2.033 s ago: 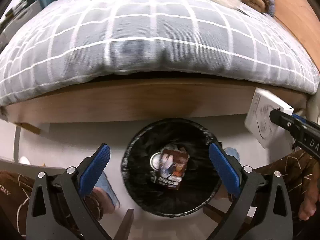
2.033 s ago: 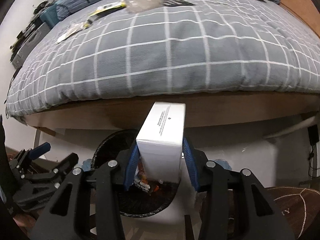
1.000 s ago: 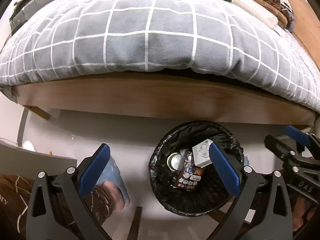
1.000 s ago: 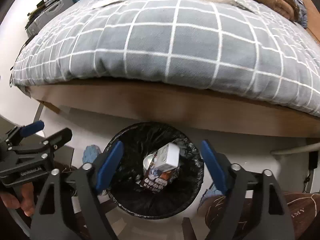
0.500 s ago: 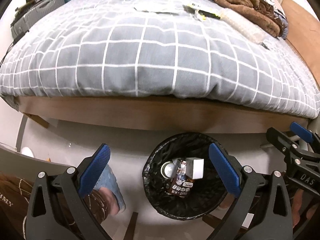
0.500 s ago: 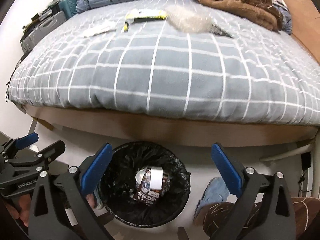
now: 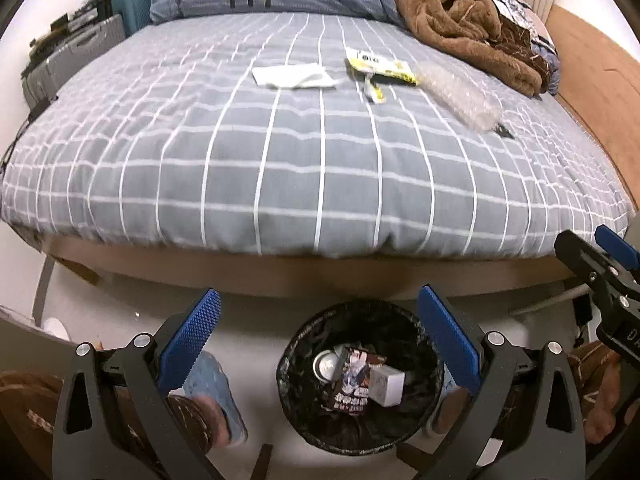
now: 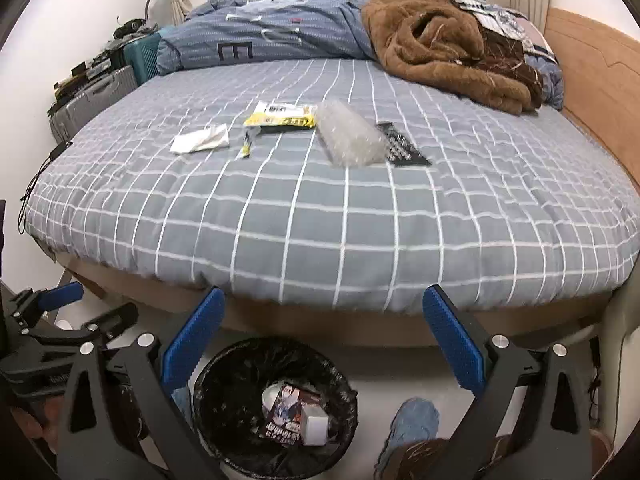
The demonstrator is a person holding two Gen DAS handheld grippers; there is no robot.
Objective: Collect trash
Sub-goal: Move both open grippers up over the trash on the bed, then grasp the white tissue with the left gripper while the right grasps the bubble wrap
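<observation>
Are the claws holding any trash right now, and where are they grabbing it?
No. The left claw and the right claw are both wide open and empty. The white box lies in the trash bin.

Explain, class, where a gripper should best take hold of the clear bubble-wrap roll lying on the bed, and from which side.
Probably across the middle of the bubble wrap roll, coming down from above. It lies flat on the bedspread as a long, soft roll, so fingers closing across its narrow width should fit, clear of the black card beside it.

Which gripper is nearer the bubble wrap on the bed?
Neither clearly. Left gripper and right gripper both hover open over the trash bin at the bed's foot, with the bubble wrap far ahead of each.
</observation>
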